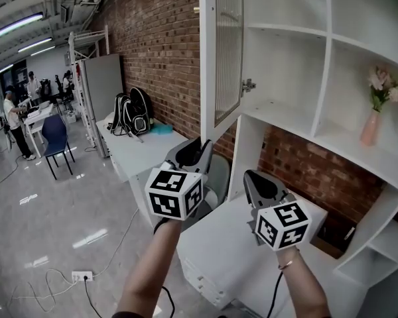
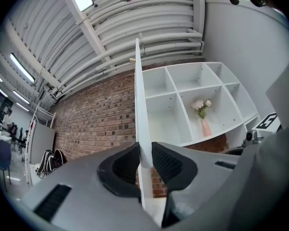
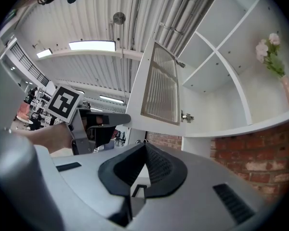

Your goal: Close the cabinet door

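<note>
Grippers sat nearest, low in the head view. The left gripper (image 1: 198, 150) reached up from 7 o'clock to the middle of the picture. In its own view its jaws (image 2: 144, 160) pinched the bottom of the door's (image 2: 138, 105) free edge, a pad against each face. The right gripper (image 1: 251, 176) hung at 5 o'clock, just beside the left, above a white desk (image 1: 212, 244). Its jaws (image 3: 144, 148) were pressed together at the tips with nothing between them.

The door (image 1: 220, 52) ran up from the left gripper to 12 o'clock. It stood wide open, swung out from the cabinet (image 1: 325, 65), with a ribbed pane in a white frame. A hinge (image 1: 248, 85) sat on the cabinet wall behind it. Deeper in, at 3 o'clock, a pink vase (image 1: 370, 128) of flowers (image 1: 383, 88) stood on a shelf.

A brick wall (image 1: 159, 45) ran behind the cabinet from 11 o'clock. Backpacks (image 1: 132, 114) lay on a counter at 10 o'clock. Farthest off, at 9 o'clock, were a blue chair (image 1: 56, 134) and people (image 1: 16, 121).
</note>
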